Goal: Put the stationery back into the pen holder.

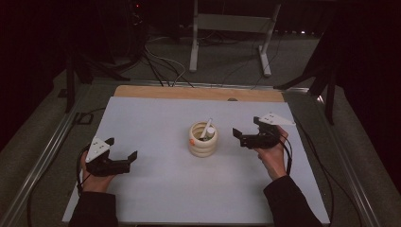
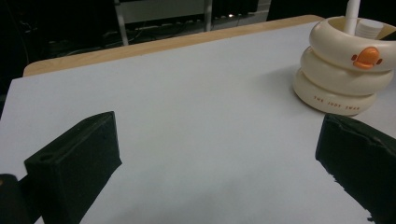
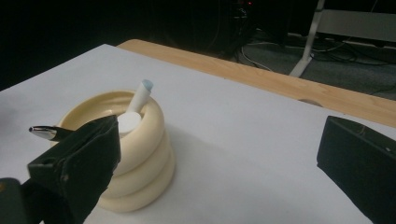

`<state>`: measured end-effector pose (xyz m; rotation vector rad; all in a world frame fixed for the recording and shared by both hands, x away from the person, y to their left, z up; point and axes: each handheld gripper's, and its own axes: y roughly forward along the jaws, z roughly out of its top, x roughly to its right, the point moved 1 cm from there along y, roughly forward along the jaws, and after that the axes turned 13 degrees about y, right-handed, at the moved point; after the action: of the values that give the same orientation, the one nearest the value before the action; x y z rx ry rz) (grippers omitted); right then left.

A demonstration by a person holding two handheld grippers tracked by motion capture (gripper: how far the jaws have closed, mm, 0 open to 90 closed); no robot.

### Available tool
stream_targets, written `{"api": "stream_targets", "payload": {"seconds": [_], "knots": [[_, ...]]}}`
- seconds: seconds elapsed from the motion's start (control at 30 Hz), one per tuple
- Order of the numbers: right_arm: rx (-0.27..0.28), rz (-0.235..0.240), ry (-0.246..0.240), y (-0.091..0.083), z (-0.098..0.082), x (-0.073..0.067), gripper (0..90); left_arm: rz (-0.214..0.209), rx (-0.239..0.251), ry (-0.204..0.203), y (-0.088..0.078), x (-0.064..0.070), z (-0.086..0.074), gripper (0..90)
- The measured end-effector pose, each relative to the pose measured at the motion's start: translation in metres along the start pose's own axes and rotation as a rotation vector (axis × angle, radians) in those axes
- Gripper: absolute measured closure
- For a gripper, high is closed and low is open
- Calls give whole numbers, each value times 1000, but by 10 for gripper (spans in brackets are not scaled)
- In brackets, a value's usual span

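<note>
A cream ringed holder point(image 1: 203, 139) stands mid-sheet on the white table point(image 1: 156, 189), between the left gripper point(image 1: 122, 150) and the right gripper point(image 1: 245, 131) — both with jaws wide apart and empty, neither touching it. The left gripper view alone shows its orange duck bill point(image 2: 365, 57) and small lettering, too small to read; the right gripper view alone shows a pen tip point(image 3: 43, 132) poking out past its own jaw. The white stick point(image 3: 141, 95) inside is cut off at the top in the left gripper view — its lower end is hidden in the holder.
</note>
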<state>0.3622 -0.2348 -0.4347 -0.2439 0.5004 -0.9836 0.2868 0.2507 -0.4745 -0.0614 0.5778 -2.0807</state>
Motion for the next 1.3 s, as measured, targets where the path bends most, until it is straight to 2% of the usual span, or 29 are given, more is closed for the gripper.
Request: {"api": "stream_targets", "payload": {"seconds": [0.6, 0.83, 0.97, 1.3], "knots": [[-1, -13, -15, -13, -7, 0, 2, 5, 6, -6, -1, -1, 0, 2], [6, -20, -6, -18, -14, 2, 2, 8, 11, -6, -2, -1, 0, 2], [12, -24, 17, -24, -21, 7, 2, 10, 13, -7, -3, -1, 0, 2], [23, -34, 21, -35, -29, 12, 2, 10, 15, -5, -3, -2, 1, 2]]}}
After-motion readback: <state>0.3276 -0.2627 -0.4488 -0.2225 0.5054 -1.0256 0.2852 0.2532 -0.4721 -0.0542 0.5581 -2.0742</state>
